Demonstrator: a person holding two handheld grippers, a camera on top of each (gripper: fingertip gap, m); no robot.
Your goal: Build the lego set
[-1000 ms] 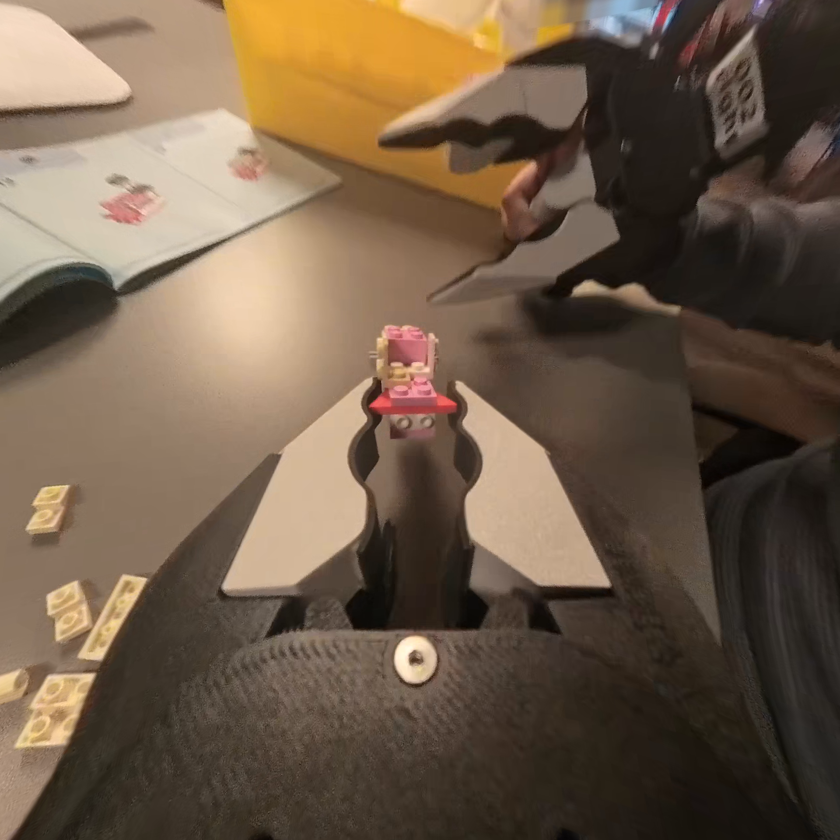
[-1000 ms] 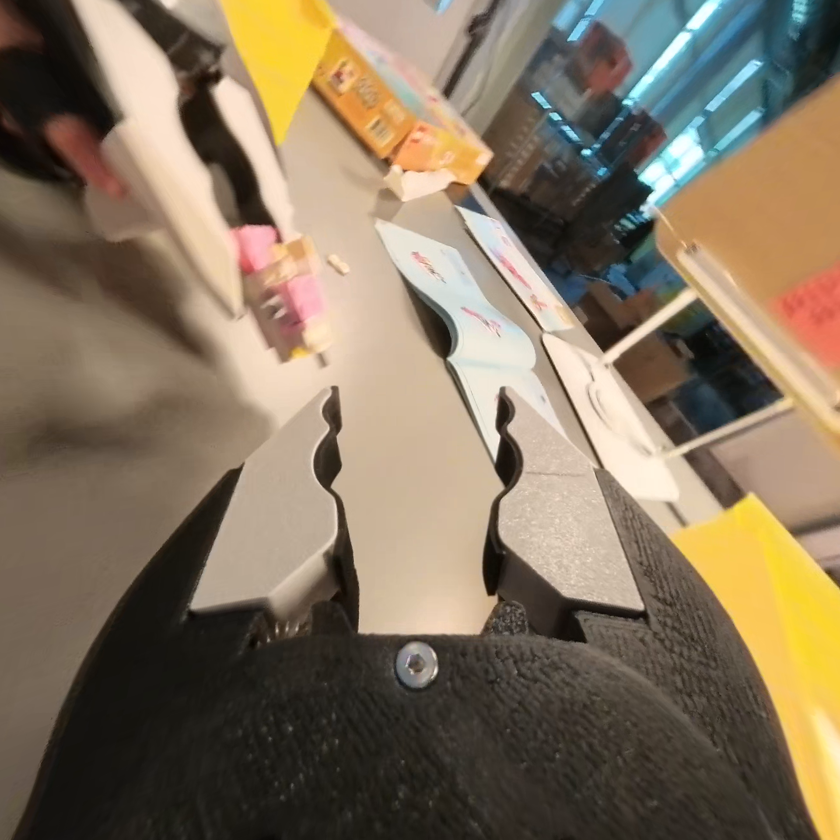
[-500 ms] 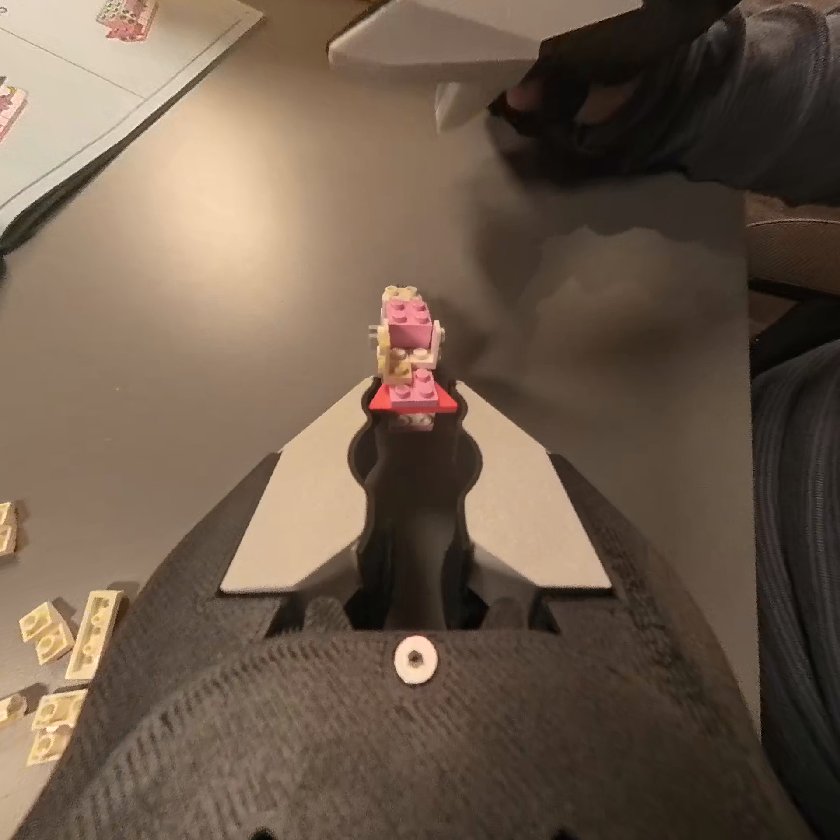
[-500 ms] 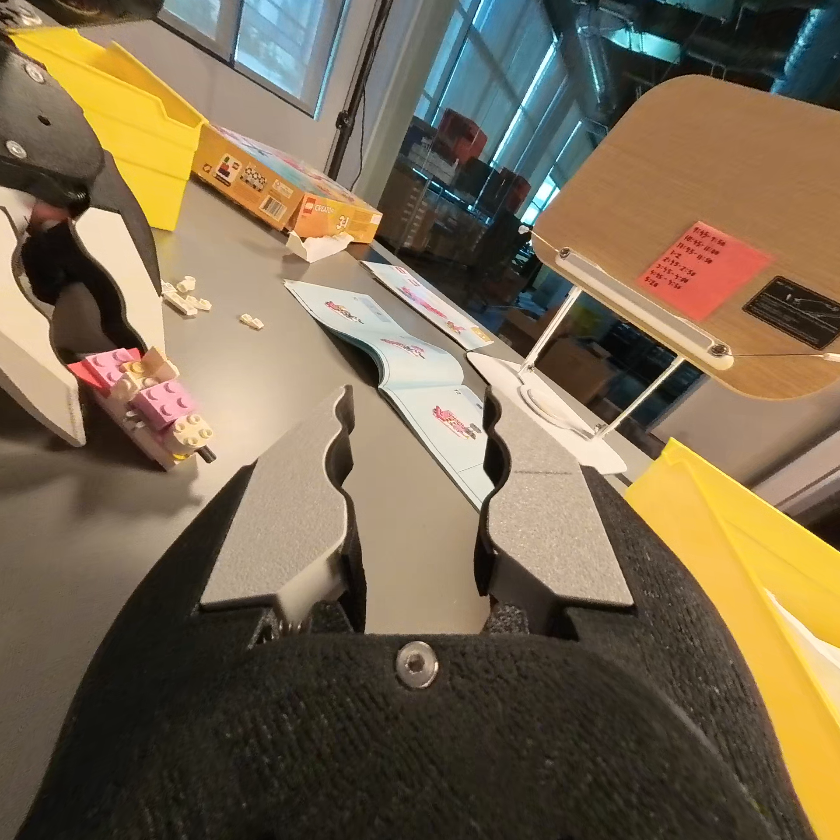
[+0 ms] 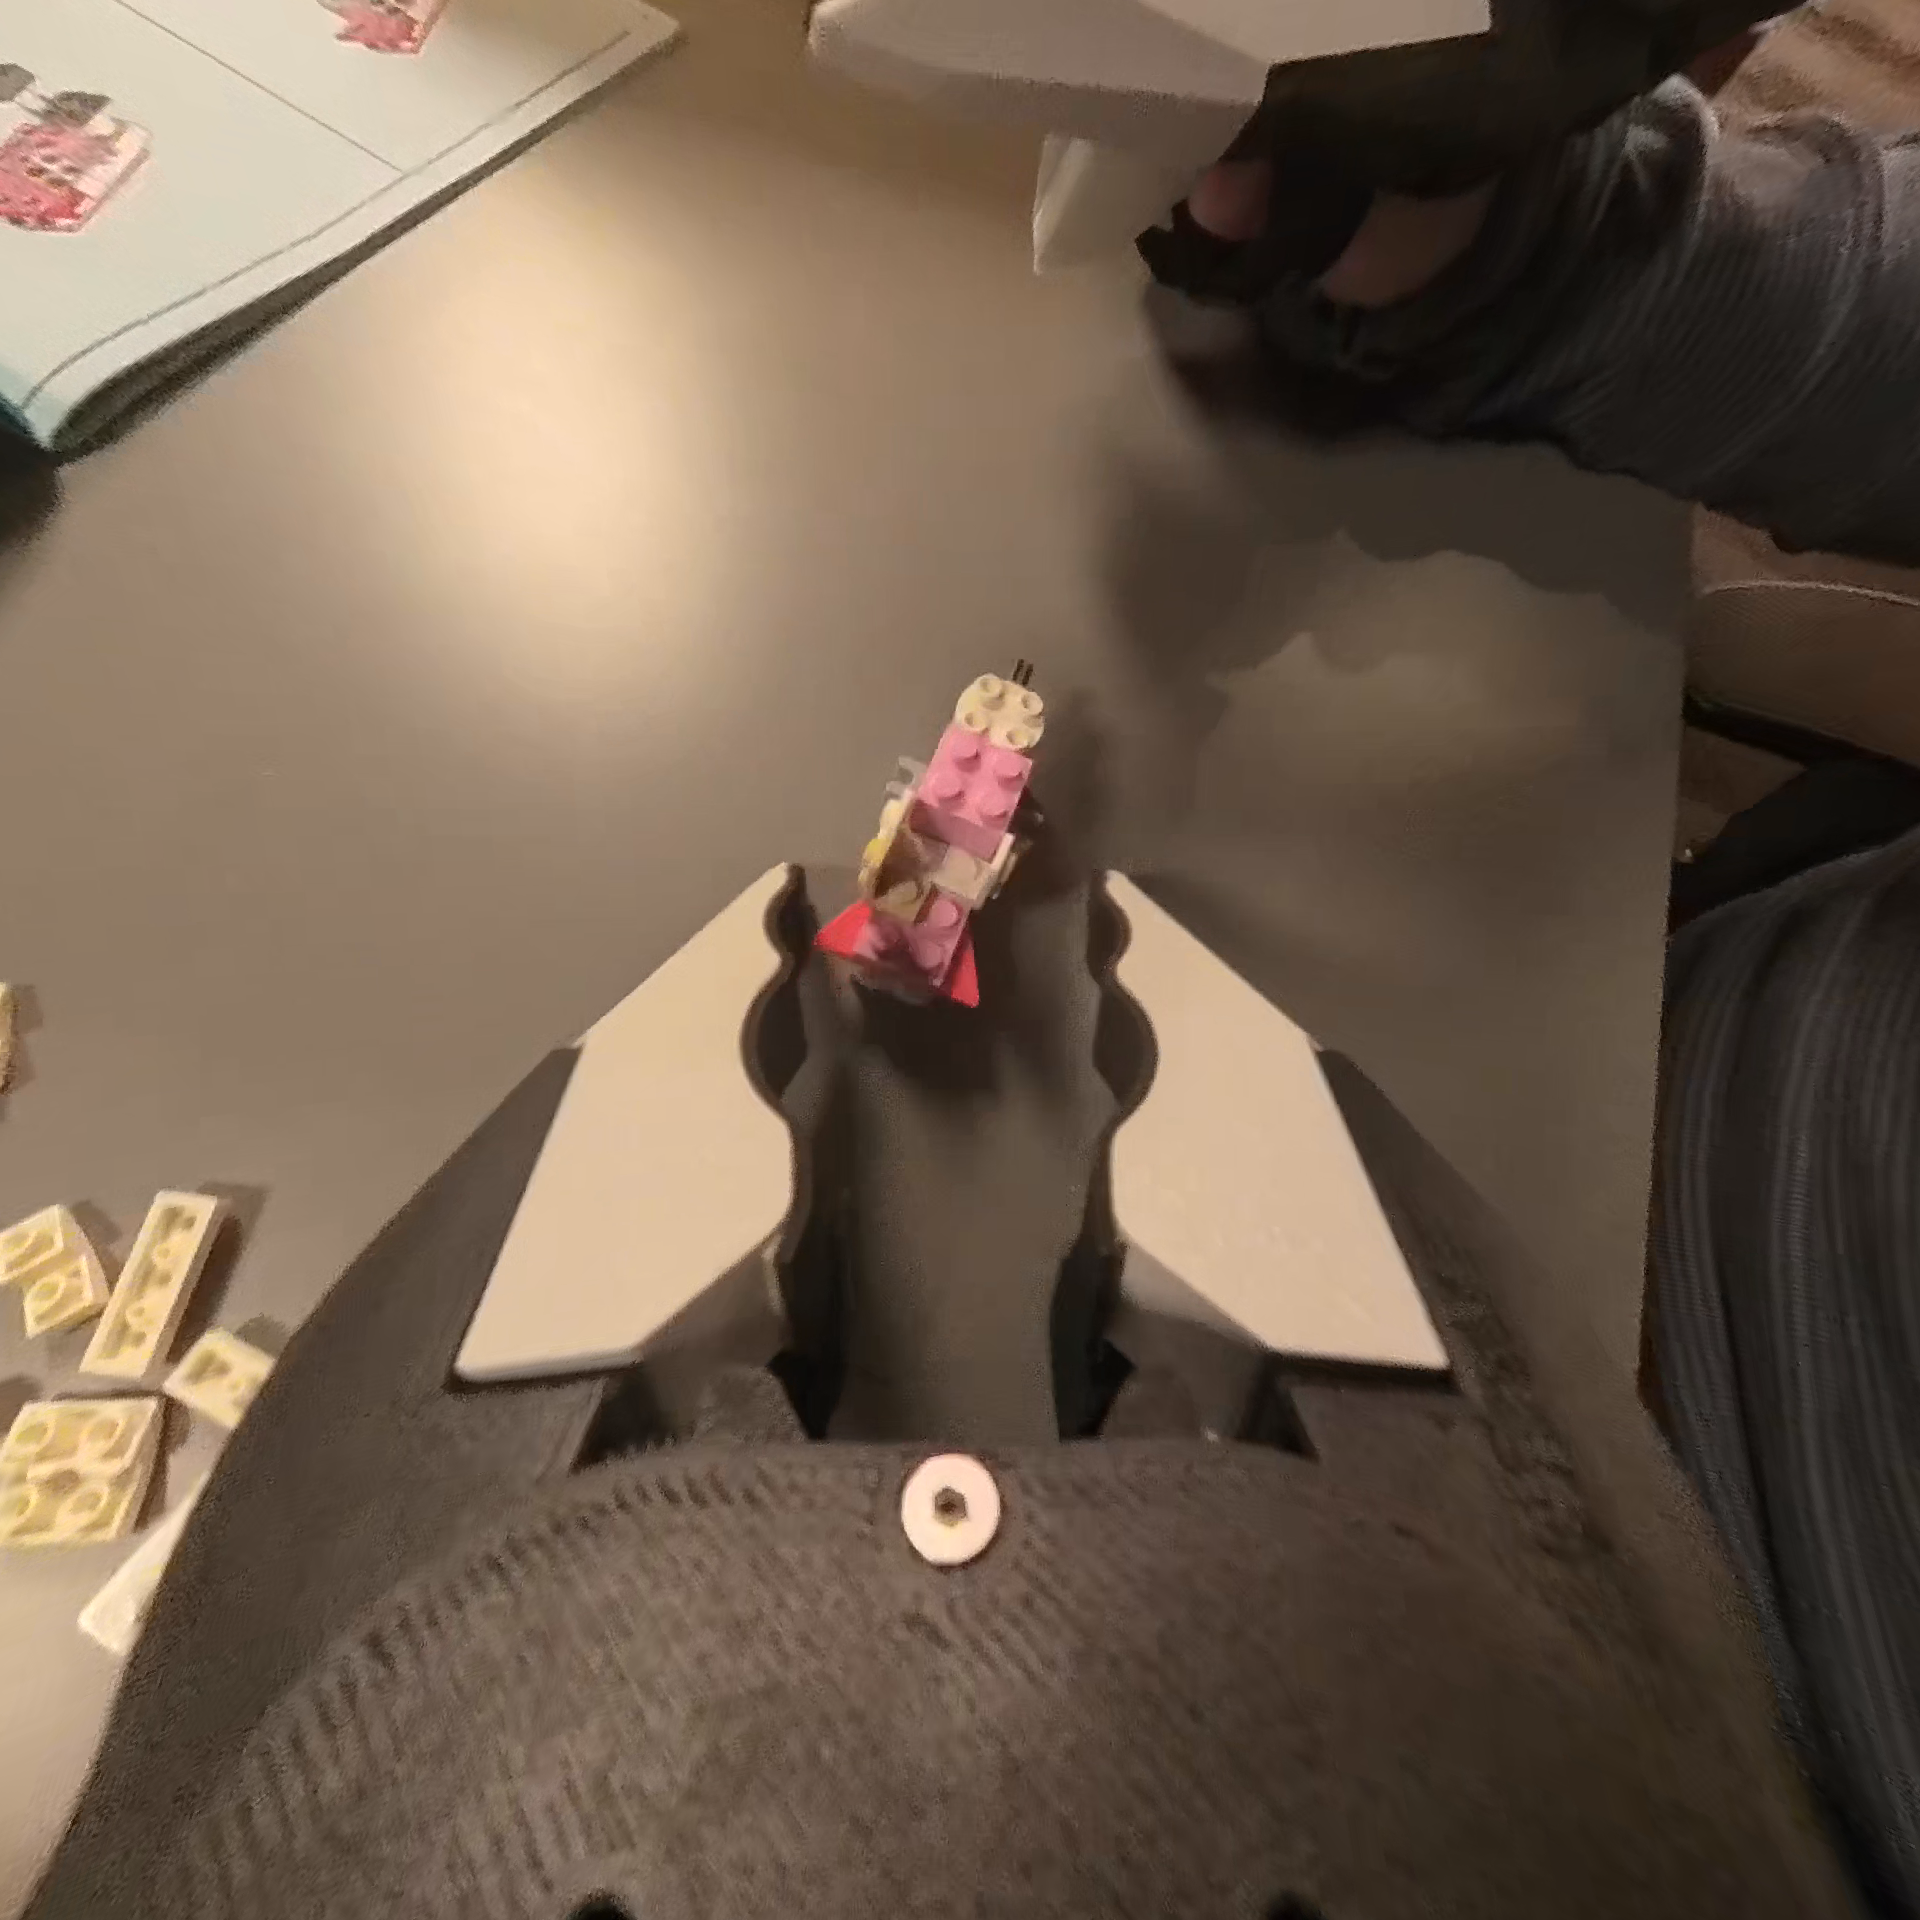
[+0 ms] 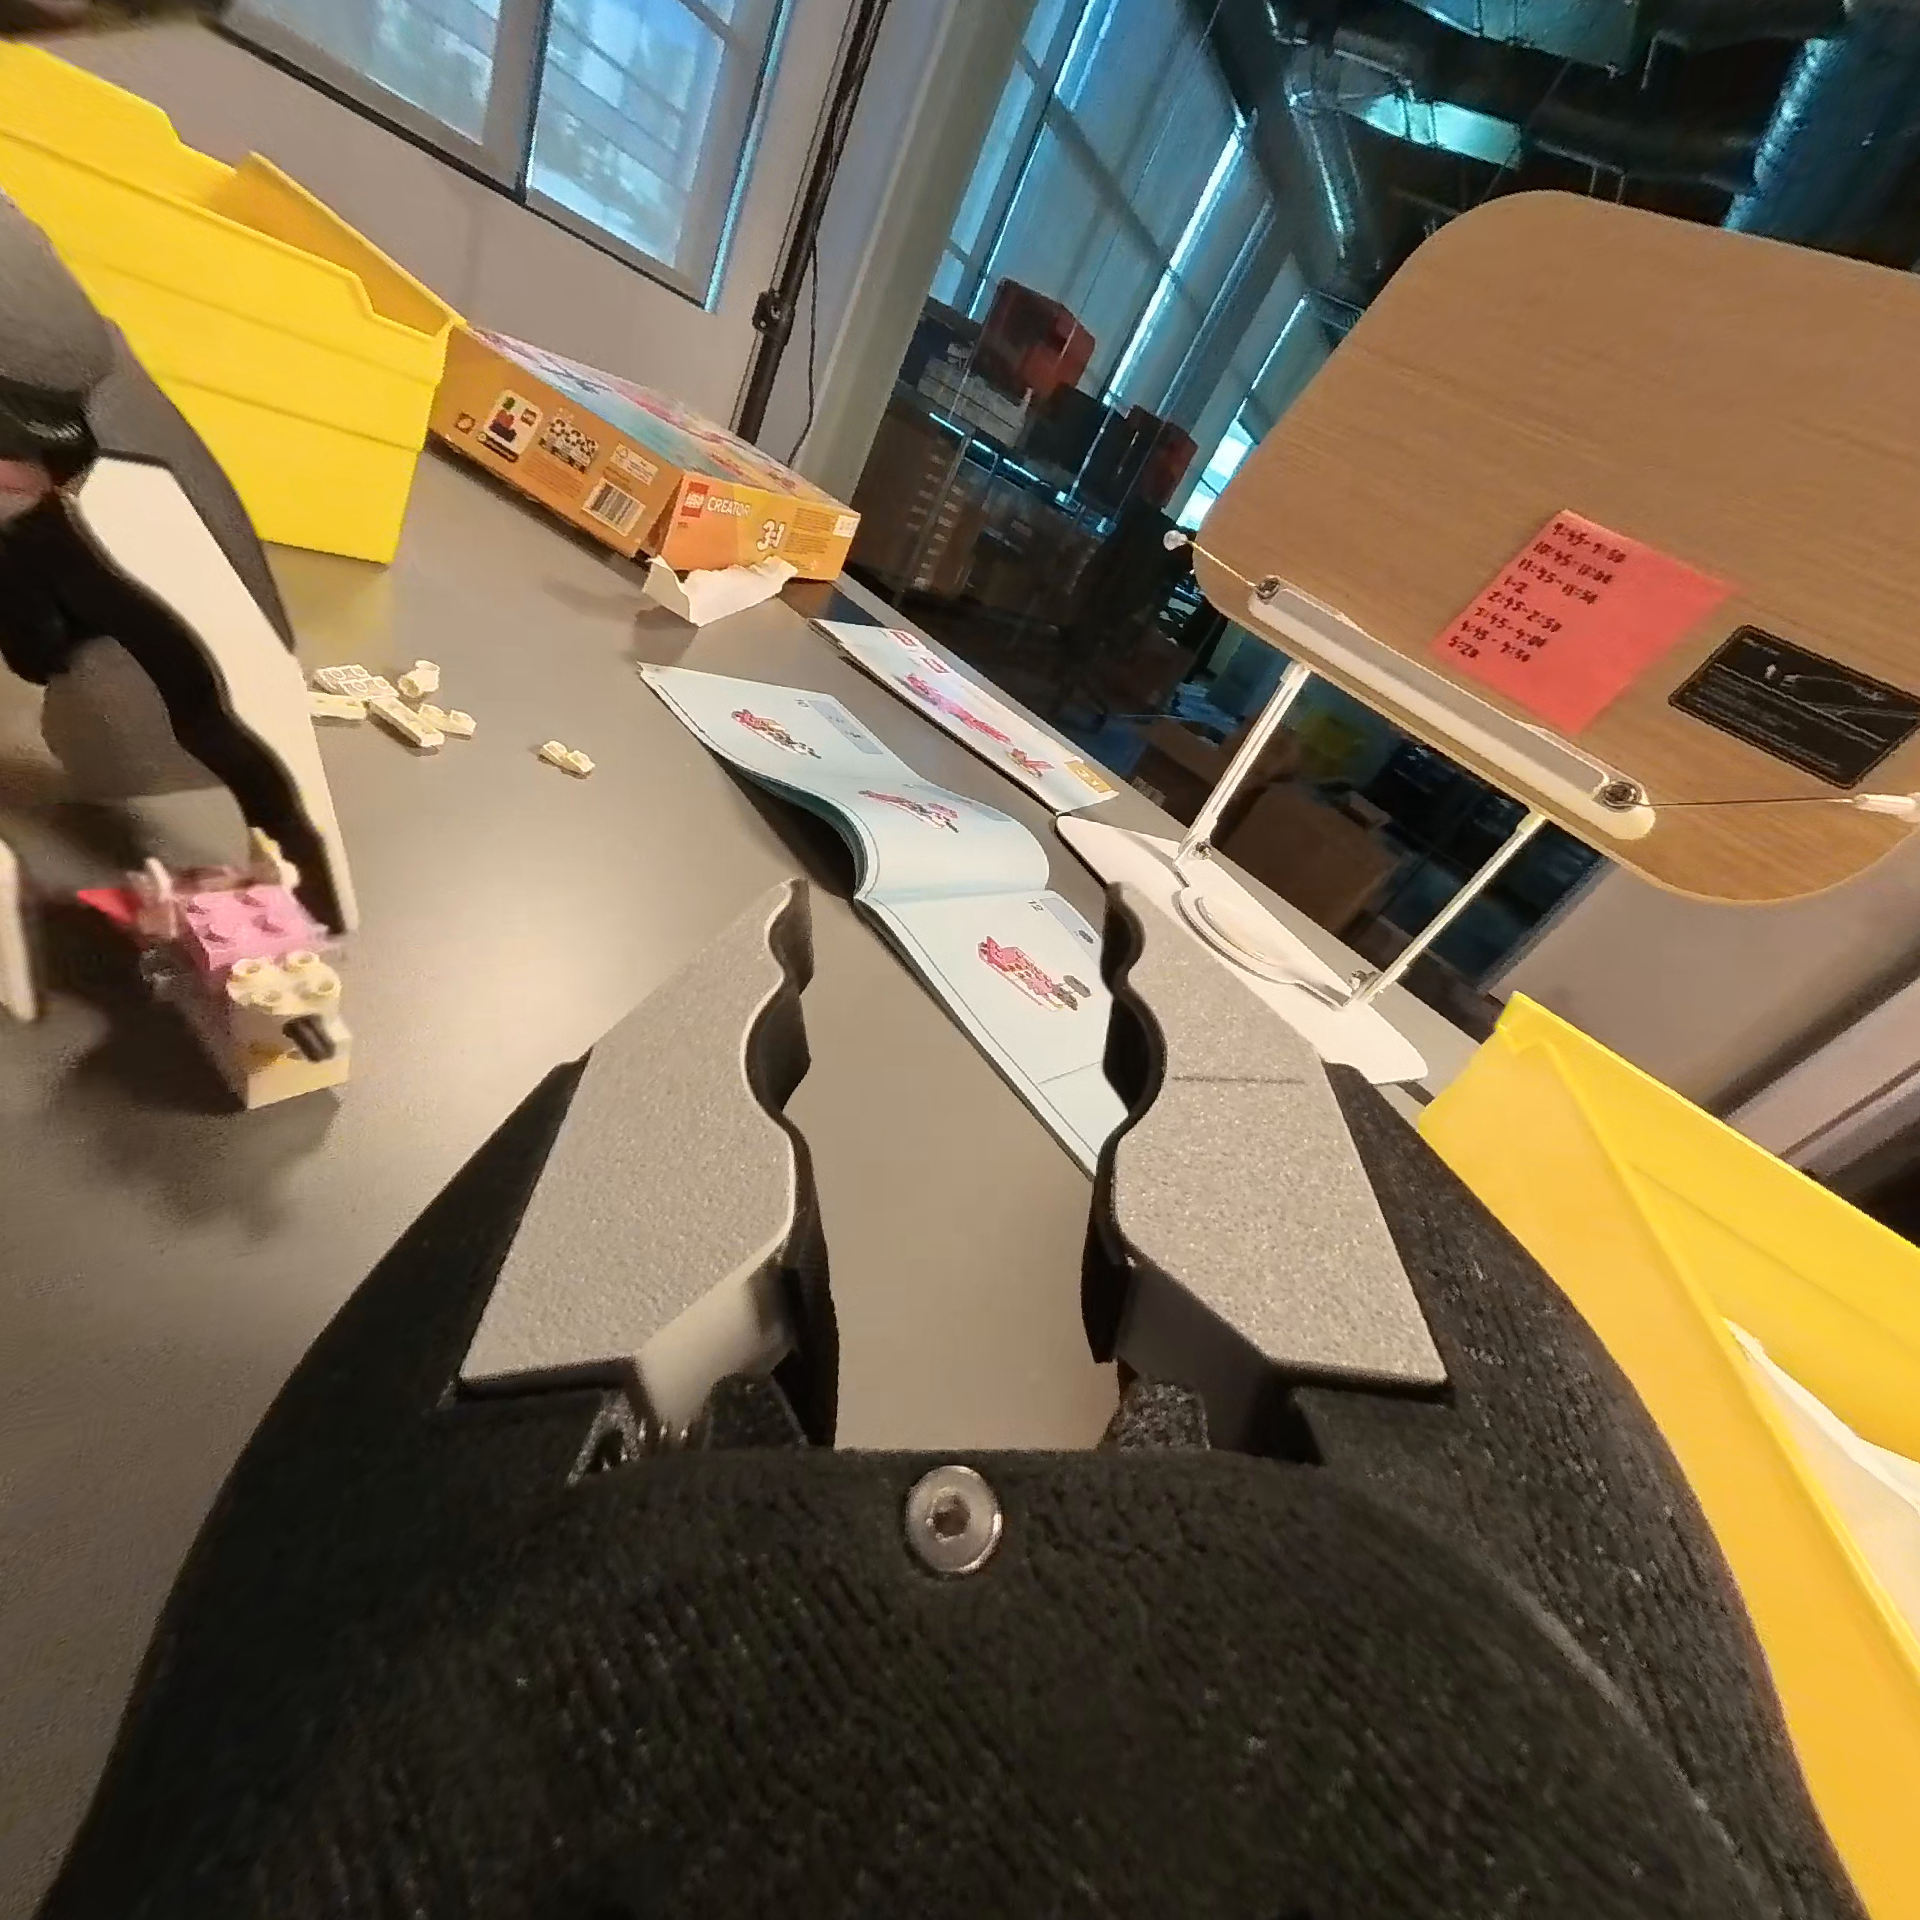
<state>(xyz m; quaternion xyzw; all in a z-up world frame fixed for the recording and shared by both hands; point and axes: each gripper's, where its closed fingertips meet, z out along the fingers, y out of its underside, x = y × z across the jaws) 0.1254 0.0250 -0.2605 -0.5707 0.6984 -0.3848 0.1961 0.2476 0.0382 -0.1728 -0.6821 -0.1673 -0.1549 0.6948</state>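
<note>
My left gripper (image 5: 948,909) is open. A small brick model (image 5: 940,842) of pink, cream and red bricks lies tilted on the dark table (image 5: 436,665) between its fingertips, with a clear gap on the right side. The same model (image 6: 244,971) shows in the right wrist view at the left, next to the left gripper's white finger (image 6: 223,686). My right gripper (image 6: 951,914) is open and empty above the table, apart from the model. It also shows in the left wrist view at the top (image 5: 1091,114), held by a gloved hand (image 5: 1340,197).
Loose cream bricks (image 5: 94,1340) lie at the left; more (image 6: 400,701) lie farther back. Open instruction booklets (image 6: 935,862) lie on the table. Yellow bins (image 6: 260,343) (image 6: 1714,1299), an orange box (image 6: 644,468) and a wooden board on a stand (image 6: 1558,499) surround the work area.
My left gripper opened and let go of the brick model, which now lies tilted on the table. My right gripper swung away and narrowed a little, still empty.
</note>
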